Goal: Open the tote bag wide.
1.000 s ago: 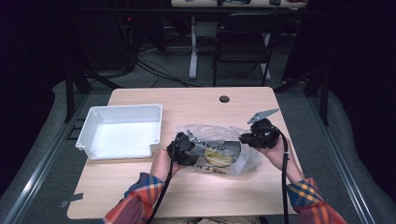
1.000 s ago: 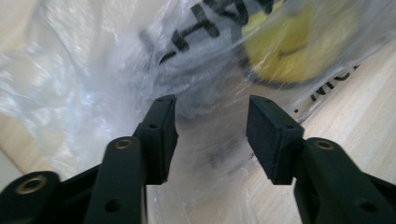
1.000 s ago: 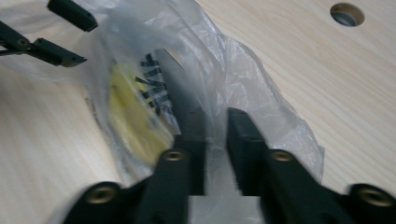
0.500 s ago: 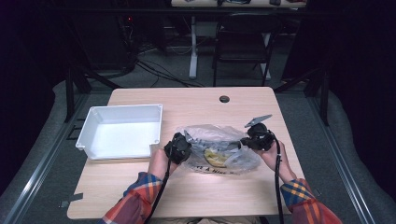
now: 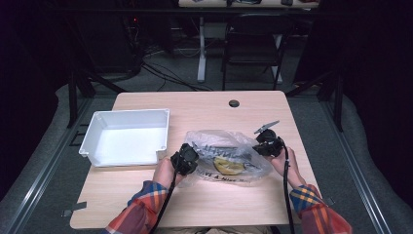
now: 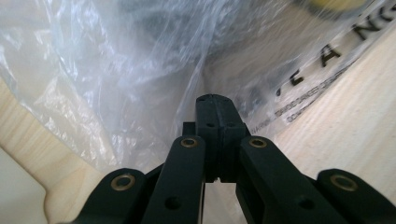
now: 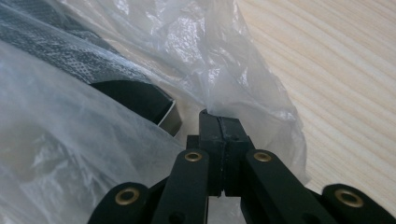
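Observation:
A clear plastic bag point(image 5: 219, 146) with black lettering lies on the wooden table point(image 5: 204, 105). Through the film I see a yellow round item point(image 5: 229, 165) and a dark boxy thing point(image 7: 135, 100). My left gripper point(image 5: 194, 153) is at the bag's left edge, and its jaws point(image 6: 215, 100) are shut, pinching the film. At the bag's right edge my right gripper point(image 5: 260, 146) is also shut, and a fold of the bag point(image 7: 243, 70) rises from between its closed tips point(image 7: 219, 116). The bag's lettering point(image 6: 336, 51) runs along the table beside the left jaws.
A white tray point(image 5: 129, 112) stands left of the bag, close to my left hand. A dark round grommet point(image 5: 234, 103) sits in the table's far edge. Beyond the table there is a chair point(image 5: 253, 44) and cables on the floor.
My right gripper has come down toward the table and a little left, bringing the bag's right edge with it. The bag lies lower and flatter. The left hand has hardly moved.

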The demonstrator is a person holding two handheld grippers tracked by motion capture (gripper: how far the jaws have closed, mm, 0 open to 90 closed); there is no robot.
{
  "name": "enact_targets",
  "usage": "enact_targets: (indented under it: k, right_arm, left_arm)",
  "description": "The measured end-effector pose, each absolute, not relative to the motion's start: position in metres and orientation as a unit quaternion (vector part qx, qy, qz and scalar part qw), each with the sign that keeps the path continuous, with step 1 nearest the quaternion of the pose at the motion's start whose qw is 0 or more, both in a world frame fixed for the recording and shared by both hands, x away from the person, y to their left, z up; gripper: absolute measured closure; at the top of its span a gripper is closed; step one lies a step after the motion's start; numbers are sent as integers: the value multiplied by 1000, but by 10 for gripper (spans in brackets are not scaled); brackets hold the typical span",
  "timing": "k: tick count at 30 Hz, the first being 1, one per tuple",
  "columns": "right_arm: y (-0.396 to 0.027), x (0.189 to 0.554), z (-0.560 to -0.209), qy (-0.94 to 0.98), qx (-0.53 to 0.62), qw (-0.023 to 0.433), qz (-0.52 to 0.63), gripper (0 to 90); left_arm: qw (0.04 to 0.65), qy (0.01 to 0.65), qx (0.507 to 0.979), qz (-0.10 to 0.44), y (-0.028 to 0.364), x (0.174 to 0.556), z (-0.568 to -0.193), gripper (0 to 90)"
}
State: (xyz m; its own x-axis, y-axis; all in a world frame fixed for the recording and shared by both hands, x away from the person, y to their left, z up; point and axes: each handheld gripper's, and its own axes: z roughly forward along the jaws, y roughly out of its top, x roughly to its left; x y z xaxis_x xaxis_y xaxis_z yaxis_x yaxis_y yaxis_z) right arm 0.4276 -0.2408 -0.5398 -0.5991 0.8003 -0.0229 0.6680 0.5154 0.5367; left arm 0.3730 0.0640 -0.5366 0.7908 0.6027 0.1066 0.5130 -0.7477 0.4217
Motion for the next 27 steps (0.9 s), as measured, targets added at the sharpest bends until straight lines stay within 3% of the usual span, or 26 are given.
enact_targets:
  k: [3,7,11,13,16,24,27]
  right_arm:
    - [-241,430,-545,860,432,129,240,900]
    - [-241,430,-547,860,433,129,238,900]
    - [-244,428,-544,858,432,130,246,900]
    - [-244,428,-543,859,429,130,248,900]
    - [-244,426,-541,858,427,133,253,900]
    - [-246,430,-545,852,439,140,251,900]
    - [-245,430,-547,854,437,143,242,900]
  left_arm:
    - [200,306,922,126,67,373,-532,900]
    - [222,304,916,138,69,370,-513,754]
    - [218,309,905,195,65,365,-505,618]
    - [209,310,904,207,65,367,-506,606]
    - [201,314,900,225,65,370,-509,646]
    - [175,345,894,227,65,396,-536,896]
    - [157,350,900,209,64,405,-550,900]
